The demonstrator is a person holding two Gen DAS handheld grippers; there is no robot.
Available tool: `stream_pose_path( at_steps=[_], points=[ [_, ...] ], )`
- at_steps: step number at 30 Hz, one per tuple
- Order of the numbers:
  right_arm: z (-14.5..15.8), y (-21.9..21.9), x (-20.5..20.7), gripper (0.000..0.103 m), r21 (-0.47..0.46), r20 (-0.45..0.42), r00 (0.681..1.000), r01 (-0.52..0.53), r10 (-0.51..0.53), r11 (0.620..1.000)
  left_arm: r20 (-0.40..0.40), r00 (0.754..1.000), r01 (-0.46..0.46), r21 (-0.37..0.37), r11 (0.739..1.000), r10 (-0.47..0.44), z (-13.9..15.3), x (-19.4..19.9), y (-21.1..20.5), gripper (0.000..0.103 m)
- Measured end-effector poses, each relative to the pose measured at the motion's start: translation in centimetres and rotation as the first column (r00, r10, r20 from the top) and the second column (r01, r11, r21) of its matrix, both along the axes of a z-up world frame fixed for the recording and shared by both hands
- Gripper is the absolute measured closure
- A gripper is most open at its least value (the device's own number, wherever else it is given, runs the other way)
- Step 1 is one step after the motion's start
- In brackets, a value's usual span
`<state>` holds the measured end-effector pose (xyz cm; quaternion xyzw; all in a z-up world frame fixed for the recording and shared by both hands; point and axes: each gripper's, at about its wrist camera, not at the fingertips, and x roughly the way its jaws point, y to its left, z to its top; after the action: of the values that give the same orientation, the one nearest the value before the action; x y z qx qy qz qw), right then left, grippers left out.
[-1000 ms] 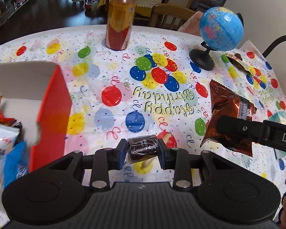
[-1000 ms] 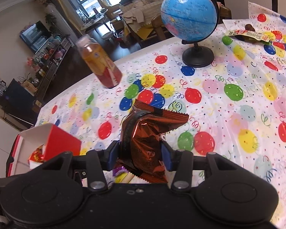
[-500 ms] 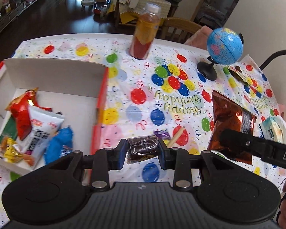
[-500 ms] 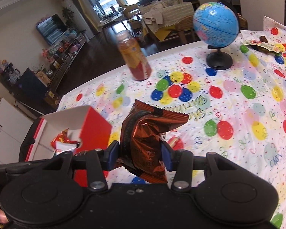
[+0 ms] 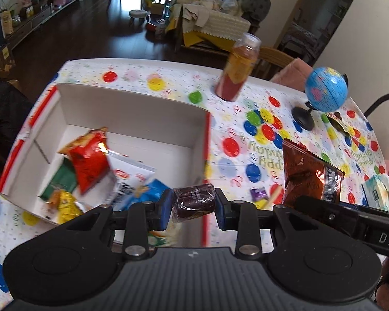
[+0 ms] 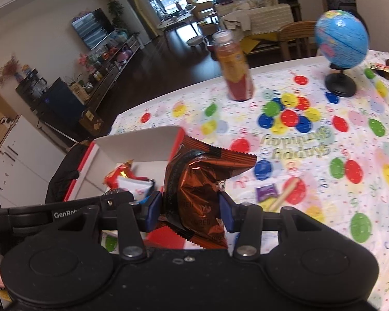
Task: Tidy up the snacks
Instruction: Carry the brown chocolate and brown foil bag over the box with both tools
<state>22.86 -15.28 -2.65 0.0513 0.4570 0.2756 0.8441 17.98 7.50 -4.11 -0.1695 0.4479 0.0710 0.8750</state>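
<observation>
Between the blue pads of the left gripper (image 5: pixel 194 204), a small dark wrapped cake (image 5: pixel 194 200) is pinched crosswise, hanging right above the red near-right wall of the white snack box (image 5: pixel 132 108). Carry it further over that wall before letting go, aiming for the bare floor at the box's far side, since the red packet (image 5: pixel 89 155), white packet (image 5: pixel 132 178) and blue packet (image 5: pixel 153 189) already crowd the near part. Alongside, the right gripper (image 6: pixel 189 207) clamps a copper foil bag (image 6: pixel 197 194) upright, just outside the box wall; its tall top could catch on the rim, so lift it clear. Loose on the balloon tablecloth (image 6: pixel 324 181) lie 1 purple candy (image 6: pixel 265 191) and a wooden stick (image 6: pixel 285 194). Farther off stand the juice bottle (image 5: pixel 237 71) and globe (image 5: pixel 325 89), well apart from both paths.
</observation>
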Motion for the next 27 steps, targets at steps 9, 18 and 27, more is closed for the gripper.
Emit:
stream_pose_path(
  at_steps=[9,18,27],
  points=[
    [-0.5,5.4,-1.3,0.057,-0.016,0.002,0.999,-0.05,0.05,0.999,0.002,0.999,-0.043,0.017,0.999,0.043,-0.1,-1.3,4.8,0.07],
    [-2.3,10.9,-1.0,0.057,-0.072,0.001,0.997,-0.079,0.079,0.994,-0.022,0.997,-0.077,0.041,0.996,0.078,-1.6,-1.4,9.7,0.07],
    [-4.5,14.6,1.1,0.057,-0.135,-0.003,0.997,-0.078,0.078,0.988,-0.079,0.992,-0.09,0.06,0.994,0.095,-4.5,0.0,13.1,0.07]
  ],
)
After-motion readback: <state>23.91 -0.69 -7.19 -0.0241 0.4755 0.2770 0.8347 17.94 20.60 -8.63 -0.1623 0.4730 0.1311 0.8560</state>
